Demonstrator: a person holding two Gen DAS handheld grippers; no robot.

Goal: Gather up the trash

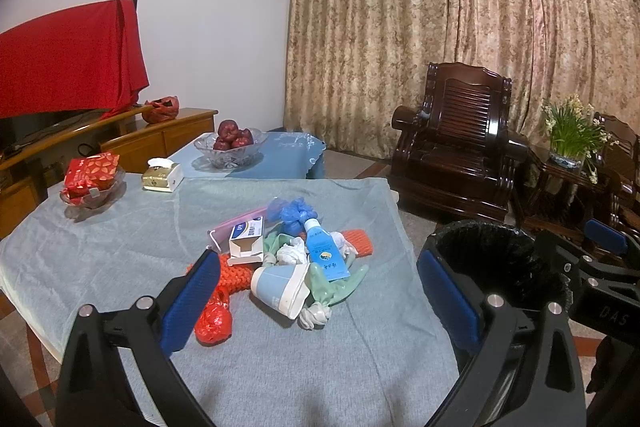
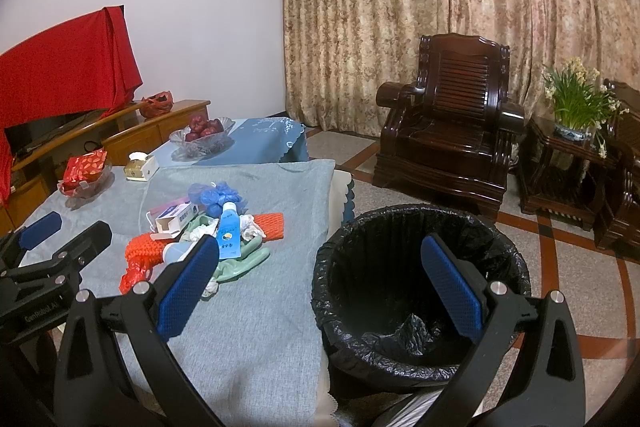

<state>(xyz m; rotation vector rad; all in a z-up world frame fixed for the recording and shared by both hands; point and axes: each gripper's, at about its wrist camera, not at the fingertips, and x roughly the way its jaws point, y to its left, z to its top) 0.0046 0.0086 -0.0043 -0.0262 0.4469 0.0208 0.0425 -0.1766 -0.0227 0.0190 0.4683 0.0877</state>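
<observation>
A heap of trash (image 1: 288, 259) lies mid-table on the grey cloth (image 1: 280, 379): a tipped paper cup (image 1: 276, 287), a blue bottle (image 1: 324, 251), a white carton (image 1: 246, 243), crumpled tissue (image 1: 290, 253), orange mesh (image 1: 236, 277), a red bag (image 1: 214, 319) and green gloves (image 1: 340, 285). My left gripper (image 1: 318, 263) hangs open just in front of the heap, holding nothing. My right gripper (image 2: 320, 245) is open and empty above the near rim of the black-lined bin (image 2: 420, 307), which stands on the floor right of the table. The heap (image 2: 208, 235) appears left of it.
At the table's far end are a glass bowl of apples (image 1: 230, 143), a tissue box (image 1: 162, 175) and a red packet in a dish (image 1: 92, 179). A dark wooden armchair (image 1: 456, 155) and a potted plant (image 1: 568, 135) stand beyond the bin. A wooden cabinet (image 1: 132, 139) runs along the left.
</observation>
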